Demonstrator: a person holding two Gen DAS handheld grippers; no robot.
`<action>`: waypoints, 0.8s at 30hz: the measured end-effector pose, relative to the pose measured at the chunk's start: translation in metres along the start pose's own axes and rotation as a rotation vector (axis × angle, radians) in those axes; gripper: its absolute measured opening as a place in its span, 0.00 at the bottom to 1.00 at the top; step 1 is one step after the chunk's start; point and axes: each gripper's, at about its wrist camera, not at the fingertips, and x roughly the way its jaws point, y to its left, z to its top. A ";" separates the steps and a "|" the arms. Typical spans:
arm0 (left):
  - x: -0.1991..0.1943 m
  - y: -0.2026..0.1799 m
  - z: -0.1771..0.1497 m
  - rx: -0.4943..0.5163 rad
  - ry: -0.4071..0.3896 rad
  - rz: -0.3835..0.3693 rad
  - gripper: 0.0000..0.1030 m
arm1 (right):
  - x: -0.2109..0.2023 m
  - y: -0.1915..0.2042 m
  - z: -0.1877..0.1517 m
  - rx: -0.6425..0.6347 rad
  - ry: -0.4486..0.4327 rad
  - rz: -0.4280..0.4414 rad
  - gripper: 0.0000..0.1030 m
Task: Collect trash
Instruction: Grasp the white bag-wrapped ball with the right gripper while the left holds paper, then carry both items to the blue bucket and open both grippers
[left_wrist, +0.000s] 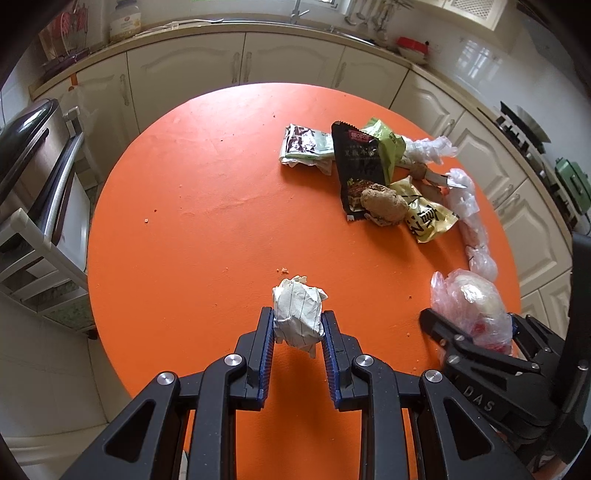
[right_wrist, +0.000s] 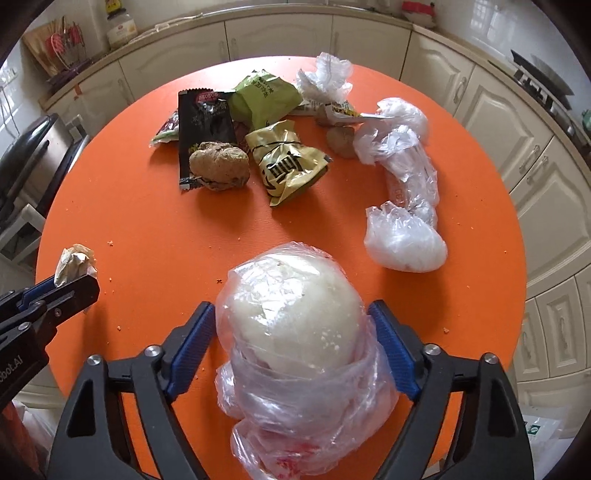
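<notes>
My left gripper (left_wrist: 298, 325) is pinched nearly shut on a crumpled paper wad (left_wrist: 299, 315), lifted clear of the orange table (left_wrist: 184, 221) so I can carry it off. My right gripper (right_wrist: 293, 332), just to its right, stands about half open around a bagged white bun (right_wrist: 295, 314); both pads touch the plastic, though I cannot tell how firmly they bite. Ahead of both lies the rest of the trash: a brown bread roll (right_wrist: 219, 166) resting on a black wrapper (right_wrist: 205, 125), a yellow wrapper (right_wrist: 288, 166), a green one (right_wrist: 264, 98), and clear plastic bags (right_wrist: 404, 236) ahead and to the right.
</notes>
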 end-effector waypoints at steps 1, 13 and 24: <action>0.000 -0.001 0.000 0.001 0.000 -0.002 0.20 | -0.003 -0.004 0.000 0.012 -0.004 0.005 0.52; -0.008 -0.033 -0.003 0.061 -0.021 -0.007 0.20 | -0.032 -0.038 -0.009 0.074 -0.053 0.035 0.47; -0.010 -0.117 -0.004 0.226 -0.053 -0.015 0.20 | -0.067 -0.096 -0.024 0.161 -0.135 -0.027 0.47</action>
